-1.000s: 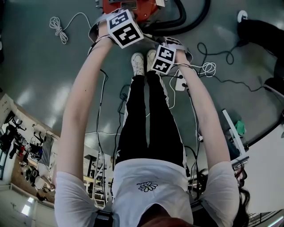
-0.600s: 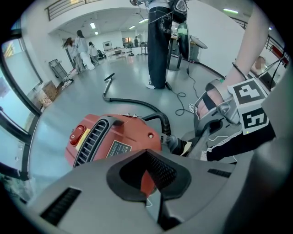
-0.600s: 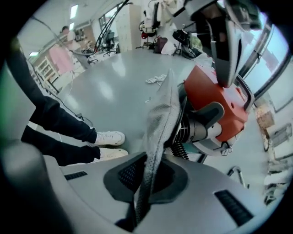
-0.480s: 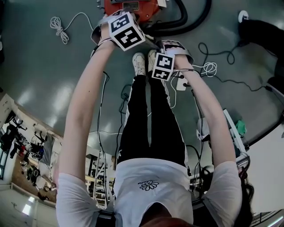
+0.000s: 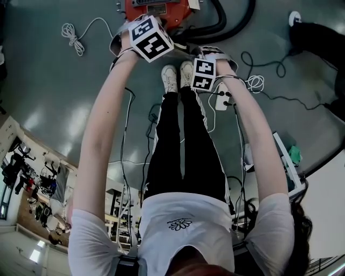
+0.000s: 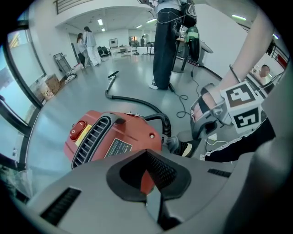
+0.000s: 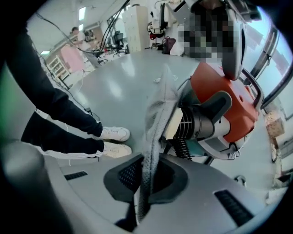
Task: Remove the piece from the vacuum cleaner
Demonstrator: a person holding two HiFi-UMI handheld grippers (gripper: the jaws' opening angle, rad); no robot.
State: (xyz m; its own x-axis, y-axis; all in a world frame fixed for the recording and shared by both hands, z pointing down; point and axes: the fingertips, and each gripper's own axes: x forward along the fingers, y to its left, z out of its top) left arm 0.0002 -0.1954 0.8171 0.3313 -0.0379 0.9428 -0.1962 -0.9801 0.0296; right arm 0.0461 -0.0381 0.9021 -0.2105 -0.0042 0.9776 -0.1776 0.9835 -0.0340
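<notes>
The red vacuum cleaner (image 5: 156, 9) stands on the grey floor just past my feet; its vent grille, label and switch fill the left gripper view (image 6: 114, 137). My left gripper (image 5: 144, 21) is over its body, jaws nearly together with a red sliver of the vacuum (image 6: 146, 180) between the pads. My right gripper (image 5: 207, 56) is shut on a grey cloth piece (image 7: 158, 109) that rises from the pads beside the vacuum's black motor drum (image 7: 201, 125) and orange shell (image 7: 229, 98). Whether the cloth's far end still touches the vacuum I cannot tell.
A black hose (image 5: 226, 21) curls behind the vacuum. A white cord coil (image 5: 71, 33), dark cables (image 5: 264, 64) and a power strip (image 5: 221, 99) lie on the floor around my shoes (image 5: 168, 78). Another person's legs (image 6: 167, 45) stand beyond the vacuum.
Both grippers have shifted only slightly over the vacuum; the right one edged a little to the right. The grips look the same.
</notes>
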